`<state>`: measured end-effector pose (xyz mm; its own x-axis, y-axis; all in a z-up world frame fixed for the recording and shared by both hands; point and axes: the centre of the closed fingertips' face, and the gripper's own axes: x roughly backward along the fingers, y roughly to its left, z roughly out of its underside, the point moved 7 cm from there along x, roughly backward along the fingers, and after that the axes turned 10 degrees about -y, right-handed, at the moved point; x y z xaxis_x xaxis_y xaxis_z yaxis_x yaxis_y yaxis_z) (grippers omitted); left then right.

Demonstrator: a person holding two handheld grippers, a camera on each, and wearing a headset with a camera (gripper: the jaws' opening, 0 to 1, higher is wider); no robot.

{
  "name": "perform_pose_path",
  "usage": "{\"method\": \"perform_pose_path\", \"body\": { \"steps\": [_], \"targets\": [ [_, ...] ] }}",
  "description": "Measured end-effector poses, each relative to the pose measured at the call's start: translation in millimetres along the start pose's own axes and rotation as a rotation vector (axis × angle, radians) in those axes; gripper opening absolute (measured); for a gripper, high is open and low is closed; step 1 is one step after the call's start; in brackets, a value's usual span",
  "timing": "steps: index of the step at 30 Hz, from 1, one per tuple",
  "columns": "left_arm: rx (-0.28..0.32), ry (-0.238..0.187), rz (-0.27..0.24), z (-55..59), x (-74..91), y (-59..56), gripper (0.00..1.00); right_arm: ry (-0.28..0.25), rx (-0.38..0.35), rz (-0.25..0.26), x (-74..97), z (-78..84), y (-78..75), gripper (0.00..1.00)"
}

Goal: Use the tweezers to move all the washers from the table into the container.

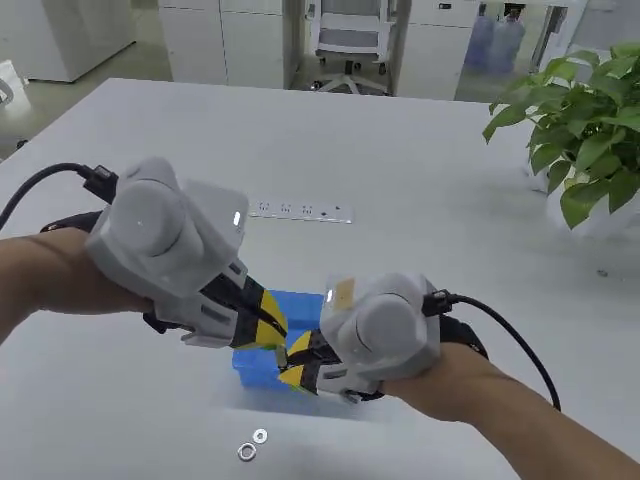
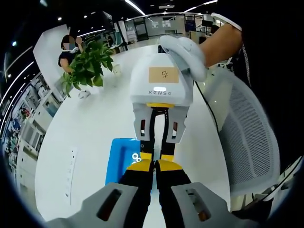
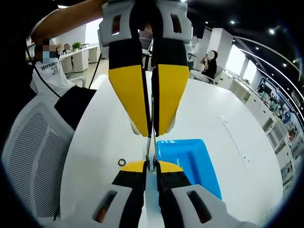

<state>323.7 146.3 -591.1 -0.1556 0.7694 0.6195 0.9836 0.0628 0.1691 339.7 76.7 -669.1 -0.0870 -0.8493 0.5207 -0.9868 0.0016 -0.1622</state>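
A blue container [image 1: 292, 305] sits on the white table [image 1: 420, 170], partly hidden under both grippers. My left gripper [image 1: 268, 325] and right gripper [image 1: 292, 362] meet tip to tip above it. Thin metal tweezers [image 3: 150, 142] run between the left gripper's yellow jaws and down into the right gripper [image 3: 152, 166], and both look shut on them. Two washers [image 1: 254, 444] lie on the table in front of the container. One washer [image 3: 122, 162] lies beside the container [image 3: 190, 164]. Two small washers [image 2: 136, 157] sit at the edge of the container [image 2: 118, 159], just ahead of my left gripper [image 2: 155, 167].
A white power strip [image 1: 298, 211] lies behind the container. A potted plant [image 1: 585, 130] stands at the right edge of the table. An office chair [image 1: 348, 45] stands beyond the far edge. A mesh chair back [image 3: 33, 142] is close behind the person.
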Motion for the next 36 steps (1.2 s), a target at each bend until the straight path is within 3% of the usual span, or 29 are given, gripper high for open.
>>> {"method": "perform_pose_path", "body": {
  "steps": [9,25,36],
  "targets": [
    [-0.024,-0.007,-0.010,-5.1,-2.1,10.8,0.06,0.004,0.014,0.030,5.5,-0.3,-12.2,0.10],
    [-0.018,-0.003,0.013,6.7,-19.9,34.8,0.06,0.019,-0.016,0.040,2.5,17.5,-29.9,0.10],
    [-0.009,0.007,0.032,17.3,-31.4,43.7,0.06,0.029,-0.046,0.036,-5.1,30.7,-36.4,0.10]
  ]
}}
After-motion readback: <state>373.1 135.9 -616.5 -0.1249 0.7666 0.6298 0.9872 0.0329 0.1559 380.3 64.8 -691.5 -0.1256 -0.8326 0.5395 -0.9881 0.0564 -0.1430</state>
